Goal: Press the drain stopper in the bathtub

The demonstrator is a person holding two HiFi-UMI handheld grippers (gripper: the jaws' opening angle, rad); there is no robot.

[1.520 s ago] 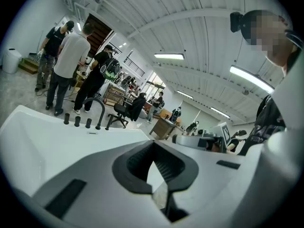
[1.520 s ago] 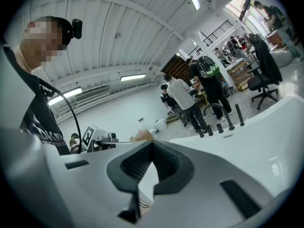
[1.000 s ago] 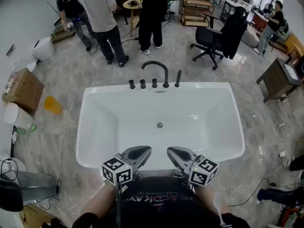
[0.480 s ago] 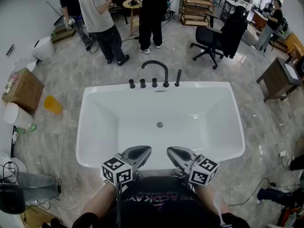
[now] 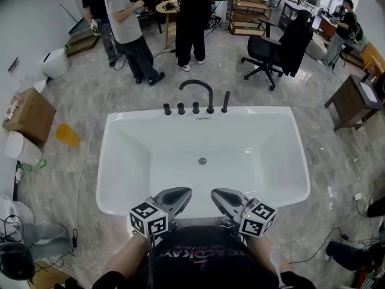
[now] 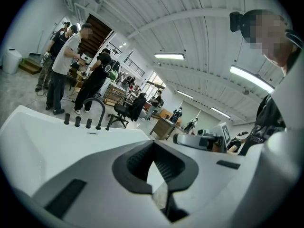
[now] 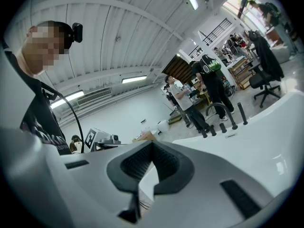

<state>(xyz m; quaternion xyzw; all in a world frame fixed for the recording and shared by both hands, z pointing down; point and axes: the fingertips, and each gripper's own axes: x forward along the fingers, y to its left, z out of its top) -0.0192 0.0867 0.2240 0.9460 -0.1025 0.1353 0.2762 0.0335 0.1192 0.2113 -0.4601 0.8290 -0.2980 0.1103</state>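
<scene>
The white bathtub (image 5: 150, 155) lies in front of me in the head view, with the small round metal drain stopper (image 5: 202, 161) in the middle of its floor. A black arched faucet (image 5: 199, 91) with several black knobs stands on the far rim. My left gripper (image 5: 174, 196) and right gripper (image 5: 227, 197) hover side by side over the near rim, close to my chest and well short of the stopper. Both are shut with nothing in them. The left gripper view shows its jaws (image 6: 153, 151) closed above the tub rim (image 6: 47, 146); the stopper is hidden there.
Several people (image 5: 126, 29) stand beyond the tub on the marble floor. A black office chair (image 5: 267, 50) is at the back right, and a wooden table (image 5: 352, 104) at the far right. At the left are a cardboard box (image 5: 27, 114) and a yellow object (image 5: 67, 133).
The person in the grey shirt at the back has stepped left and turned. The view has shifted slightly. Both grippers stay where they were.
</scene>
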